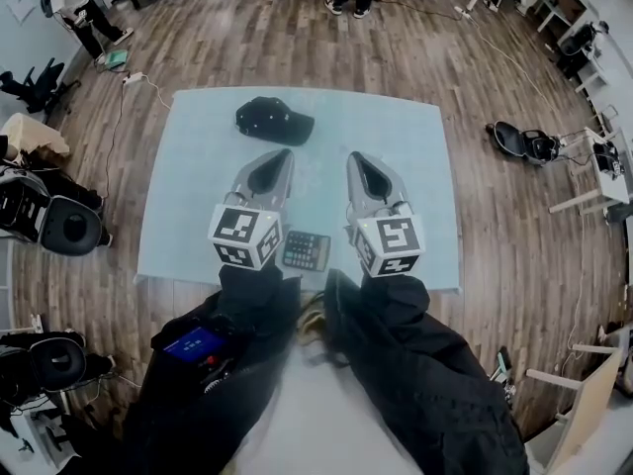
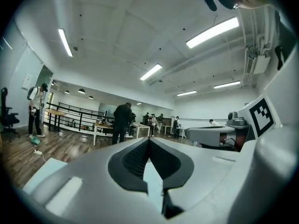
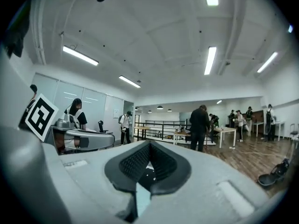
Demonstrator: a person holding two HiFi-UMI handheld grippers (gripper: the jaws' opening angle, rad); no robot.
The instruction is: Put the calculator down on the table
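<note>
1. Bench: it carries the calculator and a cap. Its near edge is partly hidden by the person's sleeves.
2. Left tongs: closed and empty, over the bench's near half.
3. Right tongs: closed on nothing, beside the left tongs. The two gripper views take in only the room, not the calculator.
4. Cap: near the far edge, well apart from the calculator.
5. Calculator: lies flat at the near edge, free of both tongs, so the task looks done. The left tongs' cube covers its left side, and its keys are too small to read.
</note>
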